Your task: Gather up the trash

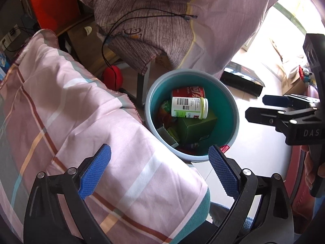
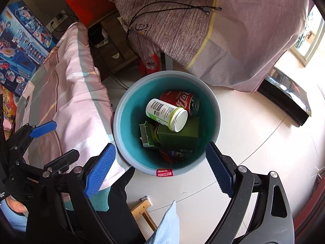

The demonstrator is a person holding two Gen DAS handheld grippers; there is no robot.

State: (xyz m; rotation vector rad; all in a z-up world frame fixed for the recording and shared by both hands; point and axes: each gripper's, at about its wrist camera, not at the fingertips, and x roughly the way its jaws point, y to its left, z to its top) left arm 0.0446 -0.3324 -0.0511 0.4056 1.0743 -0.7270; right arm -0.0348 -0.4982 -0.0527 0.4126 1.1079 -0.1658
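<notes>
Both grippers empty: left gripper (image 1: 159,170) and right gripper (image 2: 160,167) hang with jaws spread wide above the bin (image 2: 121,109), nothing between the pads. Trash sits inside the bin on the floor beside the checked cloth (image 1: 61,109): white bottle (image 2: 166,114) lying on top, red can (image 2: 179,101) behind it, green box (image 2: 178,136) under both. Judgement: all light; bottle stiff and smooth, likely to roll, best taken across its body; can dents easily

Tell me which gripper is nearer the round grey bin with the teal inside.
Right, narrowly. The right gripper hangs open over the bin's near rim; the left gripper, also open, sits mostly over the pink striped cloth beside it.
</notes>
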